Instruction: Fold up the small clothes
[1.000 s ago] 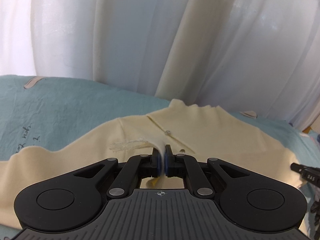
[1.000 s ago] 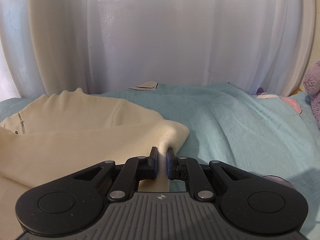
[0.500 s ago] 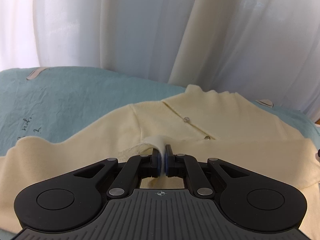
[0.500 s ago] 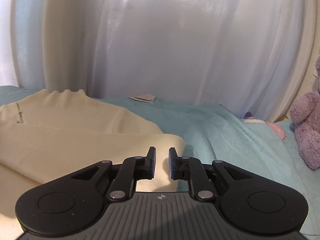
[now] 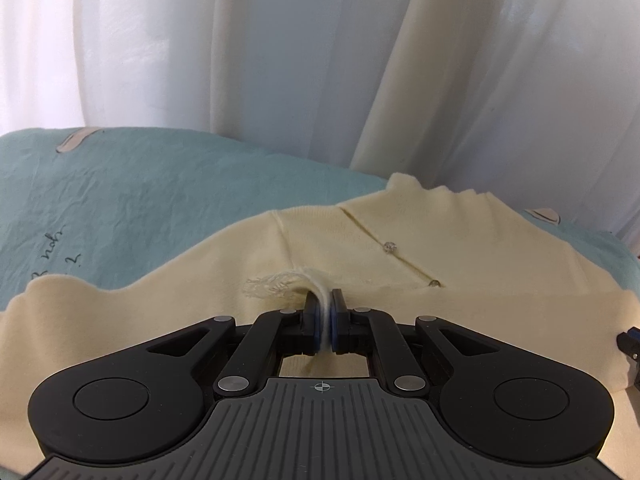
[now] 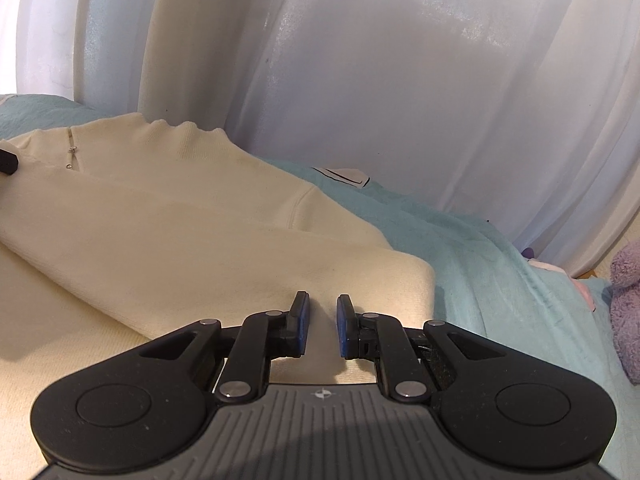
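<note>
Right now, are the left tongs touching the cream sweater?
Touching. The left wrist view shows the left tongs shut on a strip of the cream sweater, with the fabric pinched between the blue pads.

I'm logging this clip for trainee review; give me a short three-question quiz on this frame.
1. True or false: the left tongs are shut on a fold of the cream sweater.
2. The right tongs are: A) shut on the sweater, B) open above the sweater's folded edge, C) holding the purple plush toy.
3. Fill in: the sweater lies on a ____ blanket.

Key: 1 true; 2 B; 3 teal.
</note>
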Motion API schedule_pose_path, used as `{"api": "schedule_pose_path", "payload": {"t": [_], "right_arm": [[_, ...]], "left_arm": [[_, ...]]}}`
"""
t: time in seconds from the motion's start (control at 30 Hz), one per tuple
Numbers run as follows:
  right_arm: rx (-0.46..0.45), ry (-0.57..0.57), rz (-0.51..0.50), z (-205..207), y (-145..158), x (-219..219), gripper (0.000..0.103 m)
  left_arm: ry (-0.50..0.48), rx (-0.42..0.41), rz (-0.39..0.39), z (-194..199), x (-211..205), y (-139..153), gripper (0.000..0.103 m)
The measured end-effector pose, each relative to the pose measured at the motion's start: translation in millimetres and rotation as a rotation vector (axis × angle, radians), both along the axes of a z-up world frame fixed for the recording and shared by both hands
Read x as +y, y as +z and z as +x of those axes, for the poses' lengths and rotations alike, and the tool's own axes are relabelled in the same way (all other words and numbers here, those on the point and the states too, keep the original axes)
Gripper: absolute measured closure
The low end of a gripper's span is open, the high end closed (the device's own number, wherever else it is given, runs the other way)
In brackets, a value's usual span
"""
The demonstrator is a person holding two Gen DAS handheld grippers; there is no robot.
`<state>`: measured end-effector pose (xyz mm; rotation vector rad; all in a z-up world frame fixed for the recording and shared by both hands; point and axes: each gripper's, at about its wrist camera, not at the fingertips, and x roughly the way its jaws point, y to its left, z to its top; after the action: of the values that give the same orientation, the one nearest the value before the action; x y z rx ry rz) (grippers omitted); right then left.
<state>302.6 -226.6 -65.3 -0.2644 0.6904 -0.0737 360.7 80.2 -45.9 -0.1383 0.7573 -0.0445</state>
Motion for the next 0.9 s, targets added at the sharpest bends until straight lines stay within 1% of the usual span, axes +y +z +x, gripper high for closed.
{"api": "schedule_pose_path", "payload": {"t": [0.07,0.1,0.13,0.17,0.2,0.23,0.27,0.3,0.33,0.37,0.4,0.43,0.47,0.5,0.53,0.57,0.6,0.63,0.67,0.7,0.73,0.8,0.87,0.9], "right_arm": [[-0.001,-0.008,0.006,0.8,-0.6,-0.9,0.089],[-0.002,-0.004,0.002,0.5,-1.1,-0.7,0.087],[-0.004,-0.001,-0.008,-0.1,-1.5,-0.3,0.085],[-0.008,0.008,-0.018,-1.1,-1.7,0.0,0.083],[-0.010,0.017,-0.020,-4.3,-1.5,-0.6,0.082],[-0.007,0.021,-0.014,-6.6,-0.3,-1.7,0.078],[0.004,0.022,0.001,-9.2,2.3,-3.0,0.070],[0.021,0.024,0.026,-12.3,6.0,-4.4,0.067],[0.027,0.026,0.064,-19.3,11.7,-6.0,0.062],[0.016,0.035,0.106,-28.1,17.1,-7.7,0.055],[-0.003,0.045,0.156,-40.0,23.1,-9.2,0.051],[-0.016,0.056,0.202,-51.4,27.6,-9.9,0.041],[-0.024,0.069,0.252,-61.5,31.1,-10.4,0.034],[-0.024,0.085,0.313,-72.6,33.8,-10.4,0.030],[-0.010,0.101,0.367,-80.7,35.1,-9.7,0.024],[0.013,0.118,0.420,-86.3,35.4,-8.9,0.023],[0.042,0.132,0.486,-90.9,35.1,-8.1,0.023],[0.067,0.144,0.545,-93.5,34.4,-7.4,0.023],[0.088,0.155,0.601,-95.2,34.0,-6.3,0.023],[0.101,0.163,0.648,-96.2,34.1,-5.3,0.023],[0.109,0.170,0.681,-96.6,34.9,-4.1,0.023],[0.111,0.178,0.729,-95.4,38.0,-2.4,0.023],[0.116,0.172,0.770,-93.1,41.5,-1.9,0.023],[0.121,0.169,0.795,-91.4,42.3,-2.0,0.023]], "left_arm": [[0.013,-0.005,0.033,-4.9,-0.2,4.0,0.086],[0.033,-0.003,0.048,-7.9,1.7,6.8,0.079],[0.056,-0.006,0.043,-12.3,6.2,10.1,0.076],[0.079,-0.013,0.011,-18.6,13.8,14.1,0.076],[0.111,-0.022,-0.054,-28.2,25.4,19.2,0.071],[0.143,-0.026,-0.122,-38.4,37.0,24.5,0.067],[0.172,-0.036,-0.181,-50.0,48.0,30.3,0.065],[0.207,-0.055,-0.234,-64.5,59.5,36.0,0.056],[0.257,-0.088,-0.285,-84.8,74.5,43.0,0.041],[0.304,-0.116,-0.315,-101.8,86.8,47.3,0.034],[0.365,-0.141,-0.338,-119.9,100.6,50.8,0.023],[0.445,-0.170,-0.357,-139.8,119.0,53.3,0.019],[0.522,-0.185,-0.366,-154.0,135.5,53.4,0.018],[0.600,-0.188,-0.368,-164.9,151.0,52.0,0.017],[0.697,-0.187,-0.368,-175.7,170.6,48.9,0.017],[0.788,-0.173,-0.376,-184.2,190.1,44.6,0.016],[0.869,-0.153,-0.406,-192.7,209.8,39.7,0.017],[0.932,-0.153,-0.456,-201.3,226.9,34.2,0.018],[0.988,-0.171,-0.510,-210.3,241.6,28.9,0.018],[1.031,-0.200,-0.557,-218.8,254.7,24.1,0.019],[1.073,-0.232,-0.599,-227.6,268.3,19.0,0.022],[1.117,-0.260,-0.628,-233.9,284.8,13.2,0.023],[1.127,-0.292,-0.655,-235.6,300.3,6.7,0.026],[1.136,-0.295,-0.678,-235.7,307.6,3.1,0.027]]}}
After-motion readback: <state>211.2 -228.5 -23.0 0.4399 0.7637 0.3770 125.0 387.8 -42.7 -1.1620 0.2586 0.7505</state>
